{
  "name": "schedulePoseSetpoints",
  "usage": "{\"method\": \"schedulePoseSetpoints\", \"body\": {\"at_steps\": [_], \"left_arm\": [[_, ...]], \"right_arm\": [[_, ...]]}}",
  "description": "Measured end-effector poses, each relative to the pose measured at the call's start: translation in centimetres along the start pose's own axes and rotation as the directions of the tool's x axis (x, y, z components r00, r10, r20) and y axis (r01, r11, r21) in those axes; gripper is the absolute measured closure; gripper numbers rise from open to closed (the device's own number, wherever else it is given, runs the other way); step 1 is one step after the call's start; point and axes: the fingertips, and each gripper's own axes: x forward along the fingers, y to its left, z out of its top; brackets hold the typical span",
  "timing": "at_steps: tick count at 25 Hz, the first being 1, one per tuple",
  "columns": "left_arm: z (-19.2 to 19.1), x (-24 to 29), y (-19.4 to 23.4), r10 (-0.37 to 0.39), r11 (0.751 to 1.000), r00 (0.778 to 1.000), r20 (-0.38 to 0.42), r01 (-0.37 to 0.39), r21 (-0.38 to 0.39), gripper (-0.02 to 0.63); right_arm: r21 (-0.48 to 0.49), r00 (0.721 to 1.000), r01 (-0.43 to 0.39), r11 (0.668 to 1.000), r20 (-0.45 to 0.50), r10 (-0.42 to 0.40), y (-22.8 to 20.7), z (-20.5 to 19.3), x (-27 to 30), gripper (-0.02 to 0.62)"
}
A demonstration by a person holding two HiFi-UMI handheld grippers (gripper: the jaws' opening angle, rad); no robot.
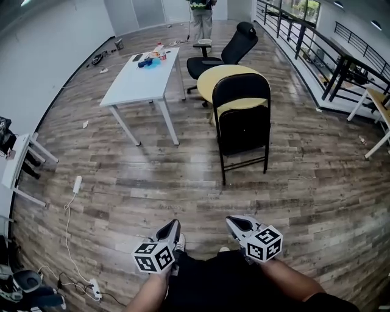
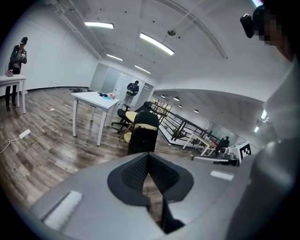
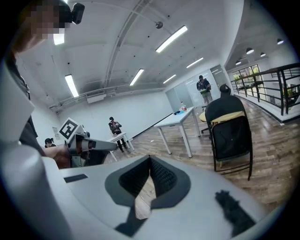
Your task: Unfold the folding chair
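The folding chair [image 1: 242, 122] stands upright on the wood-plank floor [image 1: 122, 195], right of centre in the upper half of the head view. It is folded: the black seat panel hangs flat against the frame below the curved black backrest. In the left gripper view the folding chair [image 2: 143, 136] appears at centre; in the right gripper view it [image 3: 230, 136] appears at right.

Directly behind the chair is a round yellow tabletop [image 1: 228, 76]; whether the two touch cannot be determined. Behind that stands a black office chair [image 1: 228, 52]. To the left is a white bench [image 1: 143, 76] carrying small items at its far end. A black railing [image 1: 292, 30] runs along the upper right. A person [image 1: 201, 15] stands at the top edge. A white power strip [image 1: 77, 184] lies on the floor at left.

The left tongs [image 1: 173, 224] and right tongs [image 1: 233, 220] sit at the bottom centre of the head view, side by side and well apart from the chair. Both are clenched tip to tip, with nothing between them.
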Motion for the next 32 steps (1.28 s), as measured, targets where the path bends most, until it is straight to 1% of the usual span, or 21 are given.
{"method": "schedulePoseSetpoints", "body": {"at_steps": [6,10,14,20,22,23,26,27,29,32], "left_arm": [[2.0,1.6,1.8,-0.058,0.996,0.998,-0.038,0.061,0.062,0.598],[3.8,2.6,3.2,-0.11,0.991,0.993,-0.053,0.114,0.074,0.598],[5.5,3.3,5.3,-0.145,0.984,0.988,-0.06,0.15,0.095,0.598],[7.5,4.6,8.2,-0.191,0.976,0.977,-0.093,0.199,0.088,0.598],[7.7,5.3,8.6,-0.212,0.968,0.97,-0.119,0.226,0.111,0.598],[7.7,5.6,8.9,-0.218,0.962,0.966,-0.142,0.237,0.138,0.598],[7.5,6.5,9.4,-0.225,0.928,0.952,-0.208,0.274,0.254,0.598],[7.7,6.6,9.6,-0.236,0.917,0.947,-0.219,0.291,0.272,0.598],[8.2,6.6,10.4,-0.258,0.909,0.939,-0.229,0.316,0.271,0.598],[9.2,6.6,12.4,-0.259,0.909,0.938,-0.232,0.318,0.269,0.598]], "right_arm": [[0.017,0.998,0.063,0.998,0.015,-0.063,0.1,1.0,2.1,0.592],[0.028,0.994,0.108,0.994,0.025,-0.109,0.3,1.8,3.8,0.592],[0.029,0.99,0.14,0.99,0.027,-0.141,0.6,2.4,6.0,0.592],[0.014,0.979,0.203,0.979,0.024,-0.204,0.7,4.2,8.1,0.592],[0.015,0.973,0.227,0.974,0.031,-0.227,0.6,4.7,8.8,0.592],[0.019,0.971,0.237,0.971,0.032,-0.238,0.7,4.8,9.2,0.592],[0.032,0.964,0.265,0.964,0.027,-0.266,0.8,5.0,10.6,0.592],[0.036,0.962,0.272,0.962,0.026,-0.273,0.9,5.1,11.2,0.592],[0.035,0.958,0.286,0.958,0.025,-0.287,1.2,5.4,12.2,0.592],[0.042,0.949,0.313,0.949,0.027,-0.315,1.5,5.8,13.4,0.592]]}}
